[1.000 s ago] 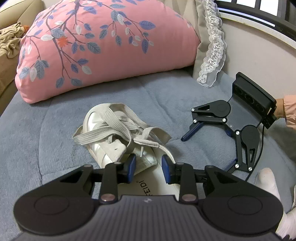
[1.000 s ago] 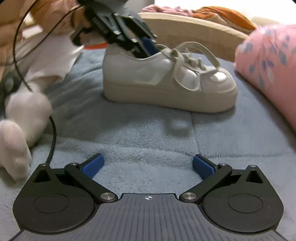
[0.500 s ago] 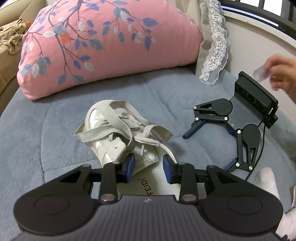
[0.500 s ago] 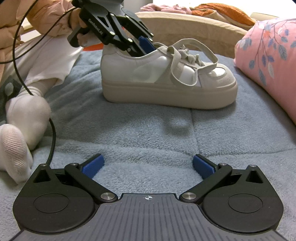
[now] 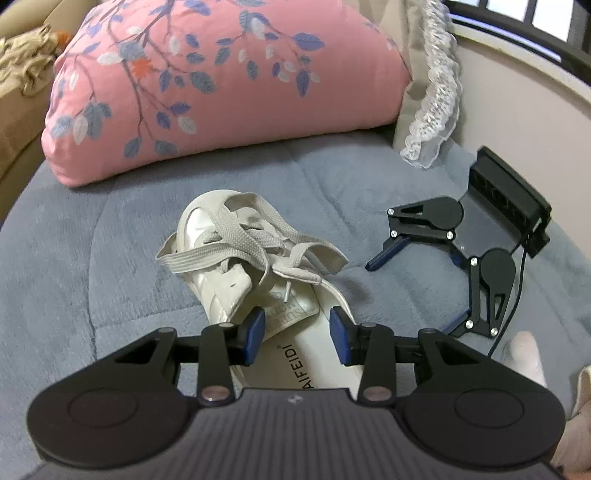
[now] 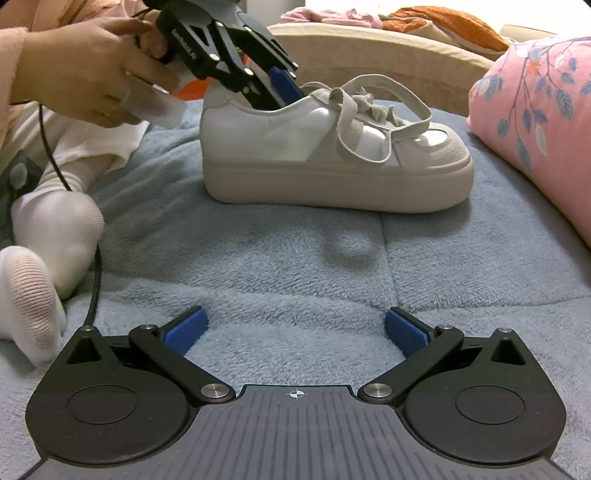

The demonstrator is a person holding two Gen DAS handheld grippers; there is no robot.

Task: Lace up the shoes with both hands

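A white platform shoe (image 5: 236,280) (image 6: 332,147) stands on the grey-blue blanket (image 5: 92,258), toe toward the pink pillow. Its flat beige laces (image 5: 236,240) lie loose and tangled across the front. My left gripper (image 5: 297,334) hovers over the shoe's heel opening and tongue, narrowly open with nothing between its blue pads. In the right wrist view a hand (image 6: 92,74) holds the left gripper (image 6: 284,83), its tips dipping at the shoe's collar. My right gripper (image 6: 295,328) (image 5: 413,295) lies wide open on the blanket to the shoe's right, with no hand on it.
A pink flowered pillow (image 5: 221,81) (image 6: 535,110) lies beyond the shoe's toe, a lace-trimmed cushion (image 5: 436,92) beside it. The person's white-socked feet (image 6: 55,229) rest left of the right gripper, along with a black cable (image 6: 96,280). Clothes (image 6: 424,22) lie on the far bed edge.
The hand seen over the right gripper half a second ago has left the left view. The left gripper's pads have spread slightly. The right gripper and shoe stay put.
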